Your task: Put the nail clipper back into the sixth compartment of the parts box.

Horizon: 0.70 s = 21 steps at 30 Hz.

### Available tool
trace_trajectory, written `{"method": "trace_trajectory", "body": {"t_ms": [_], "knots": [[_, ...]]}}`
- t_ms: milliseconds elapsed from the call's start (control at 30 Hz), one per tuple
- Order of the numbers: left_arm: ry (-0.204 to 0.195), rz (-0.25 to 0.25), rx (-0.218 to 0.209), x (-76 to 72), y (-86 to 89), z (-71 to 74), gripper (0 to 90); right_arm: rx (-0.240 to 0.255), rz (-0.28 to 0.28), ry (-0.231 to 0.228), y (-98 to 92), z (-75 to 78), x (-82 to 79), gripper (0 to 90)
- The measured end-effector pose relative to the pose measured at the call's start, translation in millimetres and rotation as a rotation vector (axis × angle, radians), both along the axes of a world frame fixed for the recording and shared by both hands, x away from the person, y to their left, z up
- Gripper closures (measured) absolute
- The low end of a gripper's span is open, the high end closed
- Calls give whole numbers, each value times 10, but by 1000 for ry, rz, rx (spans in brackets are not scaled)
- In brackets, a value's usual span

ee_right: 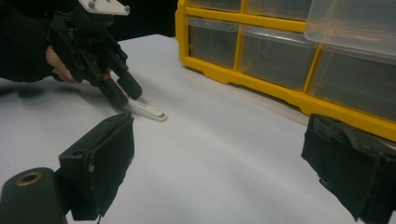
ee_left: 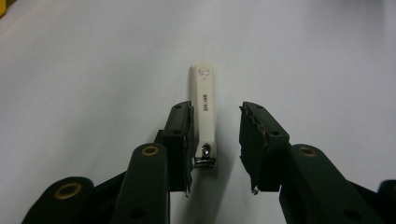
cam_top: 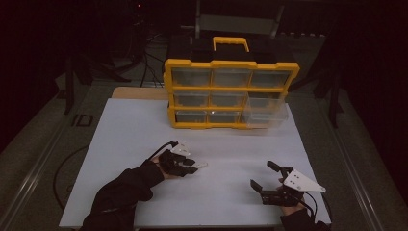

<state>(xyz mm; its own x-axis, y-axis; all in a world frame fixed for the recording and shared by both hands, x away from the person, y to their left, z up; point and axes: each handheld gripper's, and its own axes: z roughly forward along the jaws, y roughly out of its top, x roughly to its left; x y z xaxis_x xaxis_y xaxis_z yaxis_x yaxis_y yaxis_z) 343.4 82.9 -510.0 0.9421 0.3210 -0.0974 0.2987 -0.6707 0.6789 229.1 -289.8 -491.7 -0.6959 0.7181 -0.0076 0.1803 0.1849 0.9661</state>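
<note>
Left gripper [ee_left: 215, 140] jaws straddle a slim white nail clipper [ee_left: 204, 116] on the white table [ee_left: 93, 70] — one pad touching, the other apart; centre it before squeezing; right gripper [ee_right: 219, 163] hangs released near the yellow drawer organiser [cam_top: 231, 65].

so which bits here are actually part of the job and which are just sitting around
In the job:
- nail clipper, lying on the table between the jaws
- left gripper, one pad against it, the other apart
- pulled-out clear drawer, likely

Just there:
- right gripper, open and idle
- yellow drawer organizer
- white table
</note>
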Motion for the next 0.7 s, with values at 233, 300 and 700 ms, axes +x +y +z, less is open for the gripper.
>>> {"method": "trace_trajectory", "body": {"t_ms": [233,300,700], "knots": [[-12,6,66,0,-66,-44,705,-2,0,-1,4,0,-1,95],[-16,0,97,4,-92,-28,713,-2,0,0,5,2,-3,95],[1,13,252,31,-291,75,784,-8,0,-3,9,11,-13,95]]}}
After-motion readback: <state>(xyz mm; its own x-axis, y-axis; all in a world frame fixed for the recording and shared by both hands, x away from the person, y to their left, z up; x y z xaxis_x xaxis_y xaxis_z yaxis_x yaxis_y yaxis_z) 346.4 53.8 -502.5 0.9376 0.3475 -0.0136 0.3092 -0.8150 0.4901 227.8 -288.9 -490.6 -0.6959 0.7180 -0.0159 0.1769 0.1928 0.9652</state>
